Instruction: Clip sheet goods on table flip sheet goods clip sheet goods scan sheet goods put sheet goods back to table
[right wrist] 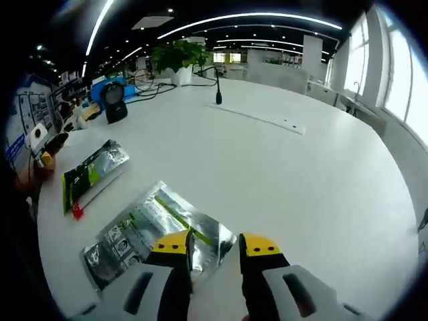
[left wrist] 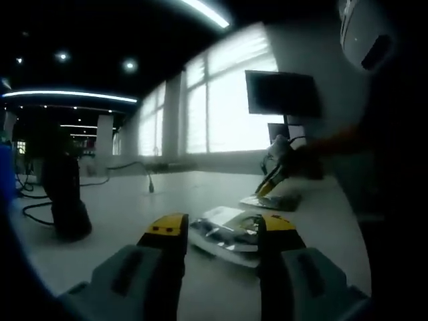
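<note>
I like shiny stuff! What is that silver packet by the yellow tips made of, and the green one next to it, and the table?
The silver packet looks like metallised foil or plastic film: crinkled, mirror-bright, printed. The green packet seems the same glossy film with a green label. The table looks like smooth white laminate, with a soft sheen; what lies under the surface cannot be told.

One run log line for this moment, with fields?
phase: approach | right gripper: open, at edge of silver packet | left gripper: open | green packet: on table
</note>
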Demonstrator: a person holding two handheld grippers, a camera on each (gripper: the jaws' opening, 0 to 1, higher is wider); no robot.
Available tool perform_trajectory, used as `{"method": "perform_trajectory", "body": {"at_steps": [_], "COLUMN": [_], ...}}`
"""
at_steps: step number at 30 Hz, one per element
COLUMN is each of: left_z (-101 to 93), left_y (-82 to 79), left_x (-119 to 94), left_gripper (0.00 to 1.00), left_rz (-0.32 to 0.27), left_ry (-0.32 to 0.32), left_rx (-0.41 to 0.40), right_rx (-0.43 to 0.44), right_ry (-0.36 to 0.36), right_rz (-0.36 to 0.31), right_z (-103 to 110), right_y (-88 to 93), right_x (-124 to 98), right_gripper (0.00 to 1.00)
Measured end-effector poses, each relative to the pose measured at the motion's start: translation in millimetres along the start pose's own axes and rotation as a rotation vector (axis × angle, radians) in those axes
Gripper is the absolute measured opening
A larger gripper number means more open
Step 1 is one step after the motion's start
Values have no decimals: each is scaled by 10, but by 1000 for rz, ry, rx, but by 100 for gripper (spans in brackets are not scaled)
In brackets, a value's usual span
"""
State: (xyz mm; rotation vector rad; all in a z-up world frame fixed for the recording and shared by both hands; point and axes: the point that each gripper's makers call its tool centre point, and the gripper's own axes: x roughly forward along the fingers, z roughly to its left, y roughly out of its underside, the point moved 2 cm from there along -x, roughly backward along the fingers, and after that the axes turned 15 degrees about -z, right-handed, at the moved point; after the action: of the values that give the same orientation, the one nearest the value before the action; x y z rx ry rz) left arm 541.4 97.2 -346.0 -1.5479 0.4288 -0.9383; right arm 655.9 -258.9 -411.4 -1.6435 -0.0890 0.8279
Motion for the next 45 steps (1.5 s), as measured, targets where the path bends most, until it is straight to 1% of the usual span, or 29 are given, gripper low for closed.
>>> {"method": "perform_trajectory", "body": {"at_steps": [2,4,8,12,17,22,27,29,32,37,41,42,45], "left_z": [-7,-9,-7,-19,-19,-25,-21,-12,-7,-18,-16,-19,-18], "left_y": [6,9,9,12,8,8,5,-1,1,10,9,10,11], "left_x": [1,1,1,4,7,9,8,6,5,7,5,5,3], "left_gripper": [34,34,34,34,34,34,34,34,34,34,34,34,34], "left_rz": [4,6,8,12,12,14,13,9,10,14,12,12,13], "left_ry": [2,3,0,3,1,2,1,-3,-5,0,0,1,0], "left_rx": [7,12,14,19,20,25,31,29,28,30,25,26,28], "right_rx": [13,26,6,-15,-9,-7,16,20,56,57,78,100,127], "right_ry": [9,27,26,22,25,21,-3,-4,-1,7,24,28,22], "right_rz": [1,-1,4,24,45,53,62,61,59,37,2,-8,-28], "right_z": [-7,-24,-14,3,8,7,50,24,-1,12,2,4,24], "right_y": [0,3,3,-6,-2,-4,-10,-16,-17,-17,-28,-35,-53], "right_x": [3,6,9,14,16,14,17,21,22,28,28,29,6], "right_gripper": [20,13,13,13,11,10,2,2,1,0,0,0,0]}}
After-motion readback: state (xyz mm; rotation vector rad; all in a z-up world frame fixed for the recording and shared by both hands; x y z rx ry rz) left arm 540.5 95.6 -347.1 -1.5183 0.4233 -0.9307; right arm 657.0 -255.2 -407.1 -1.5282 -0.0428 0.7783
